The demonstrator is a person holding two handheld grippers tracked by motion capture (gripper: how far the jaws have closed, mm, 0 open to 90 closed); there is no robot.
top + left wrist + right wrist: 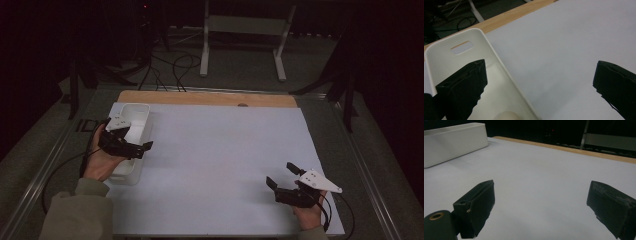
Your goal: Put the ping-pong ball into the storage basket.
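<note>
Forearms and sleeves enter the high view from below. From there, the left gripper (131, 144) hovers over the white bin (136, 116) at the sheet's left edge, jaws spread, likely poised to reach in; the right gripper (282, 175) waits well apart over bare white sheet (220, 150), also spread.

Left gripper view: one jaw hangs inside the bin (461, 65), the other outside its wall, and a pale rounded object (506, 115) lies at the bottom.

Right gripper view: jaws wide over sheet, the bin (451, 142) far off.

High view overhead facing forward, gripper views low, close, probably sharing the white bin (134, 117).
</note>
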